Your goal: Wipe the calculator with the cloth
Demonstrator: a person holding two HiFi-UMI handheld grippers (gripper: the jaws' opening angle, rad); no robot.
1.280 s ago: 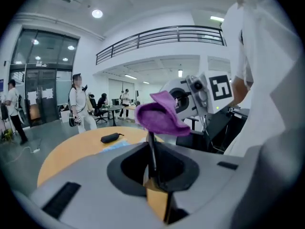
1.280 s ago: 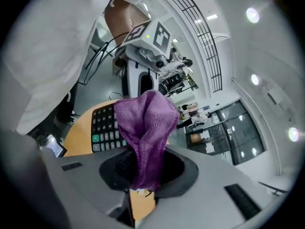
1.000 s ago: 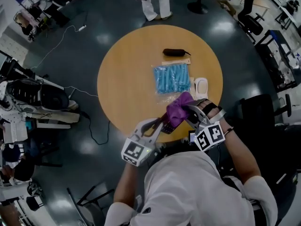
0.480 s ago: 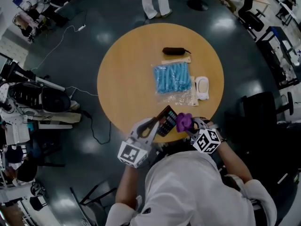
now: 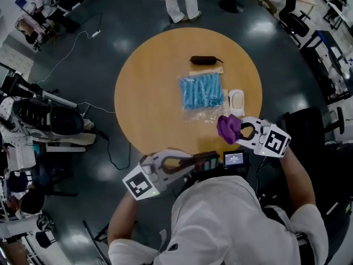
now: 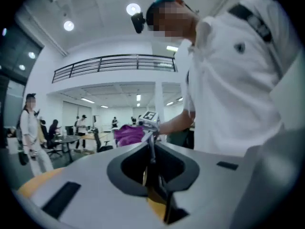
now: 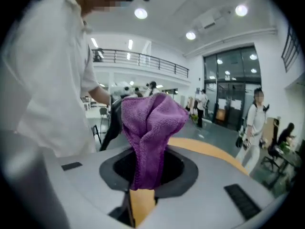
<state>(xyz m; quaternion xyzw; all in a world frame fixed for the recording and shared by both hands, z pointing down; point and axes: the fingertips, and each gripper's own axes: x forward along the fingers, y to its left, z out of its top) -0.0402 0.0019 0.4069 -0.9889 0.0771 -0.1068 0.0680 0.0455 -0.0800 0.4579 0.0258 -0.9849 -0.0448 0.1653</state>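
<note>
The right claw (image 5: 241, 131), clenched on the purple terry cloth (image 5: 227, 127), has swung clear of the dark flat calculator (image 5: 206, 159) that the left claw (image 5: 186, 163) grasps at the near edge of the round tan bench (image 5: 154, 87), so this wiping stroke looks over, perhaps the whole wipe.

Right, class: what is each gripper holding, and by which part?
The left gripper grips the calculator by one end, between its jaws. The right gripper pinches the purple cloth by a gathered part, the rest bunched beyond the jaws.
</note>
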